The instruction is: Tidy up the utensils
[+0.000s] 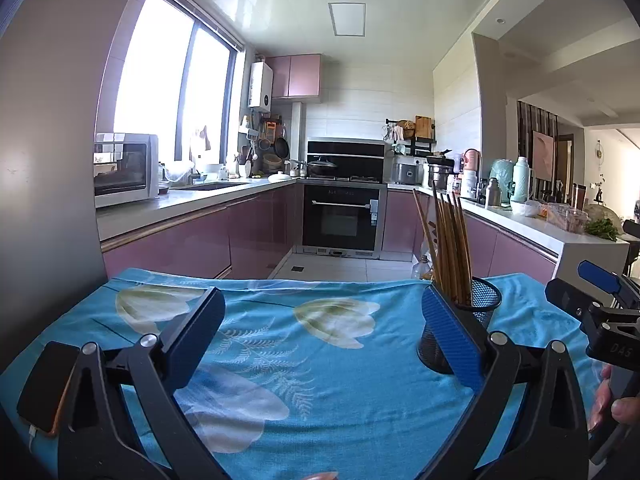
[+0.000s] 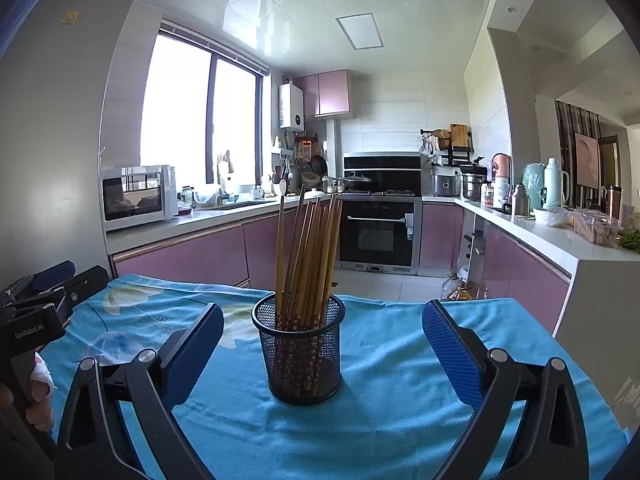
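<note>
A black mesh cup point(image 2: 301, 354) stands on the blue flowered cloth point(image 2: 380, 412), holding several brown chopsticks point(image 2: 310, 256) upright, fanned slightly. My right gripper point(image 2: 322, 350) is open, its blue pads on either side of the cup and apart from it. In the left wrist view the same cup point(image 1: 478, 312) with its chopsticks point(image 1: 450, 248) sits just behind my left gripper's right finger. My left gripper point(image 1: 324, 330) is open over bare cloth point(image 1: 320, 380) with nothing between its fingers. Each gripper shows at the edge of the other's view, held by a hand.
The table's far edge drops off to a tiled kitchen floor point(image 2: 380, 284). Pink cabinets, an oven point(image 2: 378, 232) and a counter with a microwave point(image 2: 136, 196) lie beyond. A grey fridge wall point(image 1: 44, 160) rises at the left. Bottles point(image 2: 460, 288) stand on the floor past the table's right corner.
</note>
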Demonstrator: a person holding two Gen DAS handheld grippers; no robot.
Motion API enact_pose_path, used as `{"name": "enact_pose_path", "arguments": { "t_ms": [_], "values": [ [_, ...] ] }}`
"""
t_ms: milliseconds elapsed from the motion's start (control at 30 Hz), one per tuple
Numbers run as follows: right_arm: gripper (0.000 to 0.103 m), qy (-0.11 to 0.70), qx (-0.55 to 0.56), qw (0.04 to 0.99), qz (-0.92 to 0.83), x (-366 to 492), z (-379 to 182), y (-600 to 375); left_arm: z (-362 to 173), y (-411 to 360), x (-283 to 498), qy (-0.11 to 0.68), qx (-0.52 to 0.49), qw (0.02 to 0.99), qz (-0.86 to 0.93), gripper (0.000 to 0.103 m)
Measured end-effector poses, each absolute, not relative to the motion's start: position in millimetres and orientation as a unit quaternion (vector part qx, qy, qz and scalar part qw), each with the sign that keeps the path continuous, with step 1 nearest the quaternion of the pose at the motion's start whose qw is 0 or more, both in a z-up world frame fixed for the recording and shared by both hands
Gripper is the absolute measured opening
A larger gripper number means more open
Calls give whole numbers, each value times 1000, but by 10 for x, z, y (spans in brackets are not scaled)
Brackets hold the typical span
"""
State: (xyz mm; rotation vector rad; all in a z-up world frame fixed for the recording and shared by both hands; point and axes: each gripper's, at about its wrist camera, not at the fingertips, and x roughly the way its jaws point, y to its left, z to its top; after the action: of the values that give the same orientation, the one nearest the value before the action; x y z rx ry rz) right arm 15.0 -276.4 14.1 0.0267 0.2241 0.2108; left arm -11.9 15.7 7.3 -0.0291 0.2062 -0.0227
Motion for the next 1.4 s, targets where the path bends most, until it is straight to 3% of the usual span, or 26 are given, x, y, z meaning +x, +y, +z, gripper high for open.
{"name": "enact_pose_path", "arguments": {
  "t_ms": [1400],
  "values": [
    [96,111,10,989,99,152,153,-2760,33,118,-118,110,-20,994,-13,97]
  ]
}}
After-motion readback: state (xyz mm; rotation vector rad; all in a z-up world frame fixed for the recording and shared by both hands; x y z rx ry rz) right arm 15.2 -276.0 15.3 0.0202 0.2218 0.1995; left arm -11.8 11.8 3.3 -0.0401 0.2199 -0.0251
